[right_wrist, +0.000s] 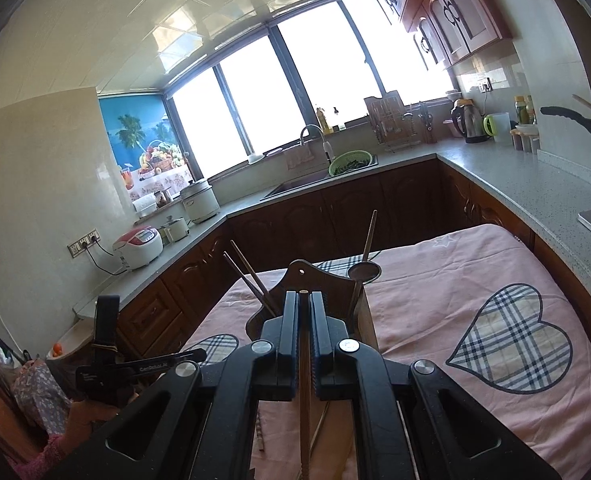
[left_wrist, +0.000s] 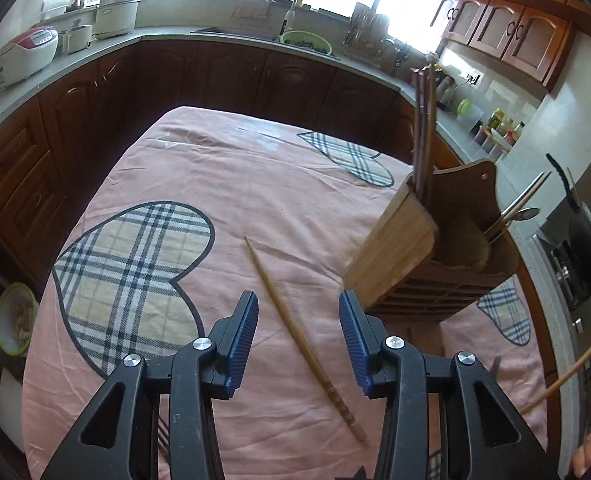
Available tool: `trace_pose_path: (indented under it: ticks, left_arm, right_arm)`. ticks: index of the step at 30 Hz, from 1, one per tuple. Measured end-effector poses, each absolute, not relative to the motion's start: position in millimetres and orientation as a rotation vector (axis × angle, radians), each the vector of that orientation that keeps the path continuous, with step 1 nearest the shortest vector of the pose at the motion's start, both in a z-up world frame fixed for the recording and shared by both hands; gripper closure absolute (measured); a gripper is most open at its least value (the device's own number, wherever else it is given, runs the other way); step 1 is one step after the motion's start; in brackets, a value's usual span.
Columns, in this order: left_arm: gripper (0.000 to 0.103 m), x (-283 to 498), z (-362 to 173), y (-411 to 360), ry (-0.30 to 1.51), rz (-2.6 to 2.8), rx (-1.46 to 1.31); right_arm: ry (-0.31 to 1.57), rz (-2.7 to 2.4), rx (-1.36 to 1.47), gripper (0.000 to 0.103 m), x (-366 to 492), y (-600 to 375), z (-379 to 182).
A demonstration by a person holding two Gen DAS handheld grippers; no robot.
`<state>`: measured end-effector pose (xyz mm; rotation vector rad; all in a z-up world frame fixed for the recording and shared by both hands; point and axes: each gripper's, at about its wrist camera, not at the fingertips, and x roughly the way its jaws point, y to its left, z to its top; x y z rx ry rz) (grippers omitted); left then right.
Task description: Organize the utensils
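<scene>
In the left wrist view my left gripper (left_wrist: 299, 320) is open over a pink cloth (left_wrist: 255, 184). A light wooden chopstick (left_wrist: 295, 328) lies slanted on the cloth between the blue pads (left_wrist: 247, 320), and they do not touch it. A wooden utensil holder (left_wrist: 399, 248) stands to the right with dark chopsticks (left_wrist: 423, 120) and a metal spoon (left_wrist: 525, 214) in it. In the right wrist view my right gripper (right_wrist: 304, 300) is shut on another light chopstick (right_wrist: 304, 360), just in front of the holder (right_wrist: 307, 276). The spoon (right_wrist: 363, 270) and dark chopsticks (right_wrist: 247, 276) stick up from it.
Dark cabinets and a grey counter (right_wrist: 515, 184) wrap around the cloth-covered table. A sink (right_wrist: 295, 186), a rice cooker (right_wrist: 139, 246) and a kettle (right_wrist: 469, 120) stand on it. A wok (left_wrist: 587, 240) sits on the stove at right. A green bowl (left_wrist: 13, 320) is low on the left.
</scene>
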<state>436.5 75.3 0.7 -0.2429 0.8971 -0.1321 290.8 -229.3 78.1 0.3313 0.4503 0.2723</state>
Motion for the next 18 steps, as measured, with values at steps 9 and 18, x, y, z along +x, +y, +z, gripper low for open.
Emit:
trace_pose_path:
  ticks: [9, 18]
  left_arm:
    - [0.062, 514, -44, 51, 0.982, -0.031, -0.157]
    - [0.074, 568, -78, 35, 1.06, 0.005, -0.107]
  right_arm:
    - [0.466, 0.283, 0.36, 0.098, 292, -239, 70]
    - [0.477, 0.277, 0.382, 0.098, 296, -249, 64]
